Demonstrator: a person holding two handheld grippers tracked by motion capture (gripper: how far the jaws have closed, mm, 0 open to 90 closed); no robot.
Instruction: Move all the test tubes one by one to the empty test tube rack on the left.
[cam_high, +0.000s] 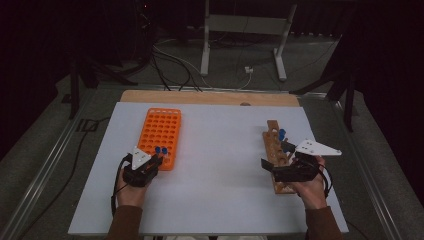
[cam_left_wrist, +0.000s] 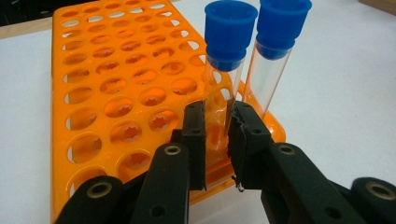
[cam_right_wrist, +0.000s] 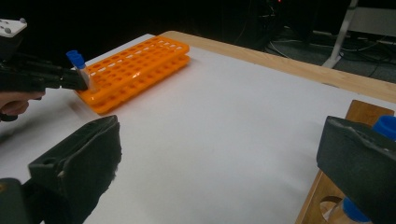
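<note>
An orange tube rack (cam_high: 161, 131) with many round holes lies at the left of the white table (cam_high: 220, 195). Two clear tubes with blue caps stand at its near right corner. My left gripper (cam_left_wrist: 217, 126) is shut on the left tube (cam_left_wrist: 225, 70), its pads pressing the glass just above the rack (cam_left_wrist: 116, 93). The second tube (cam_left_wrist: 271, 70) stands free beside it. At the right, my right gripper (cam_high: 276, 156) hovers over a wooden rack (cam_high: 276, 150) that holds blue-capped tubes (cam_high: 282, 134). Its jaws stand wide apart with nothing between them (cam_right_wrist: 222, 140).
A strip of bare wood (cam_high: 210, 97) runs along the table's far edge. Beyond it are white desk legs (cam_high: 205, 45) and cables (cam_high: 175, 62) on a dark floor. White tabletop stretches between the two racks. In the right gripper view, the wooden rack's end (cam_right_wrist: 364, 112) sits beside the right jaw.
</note>
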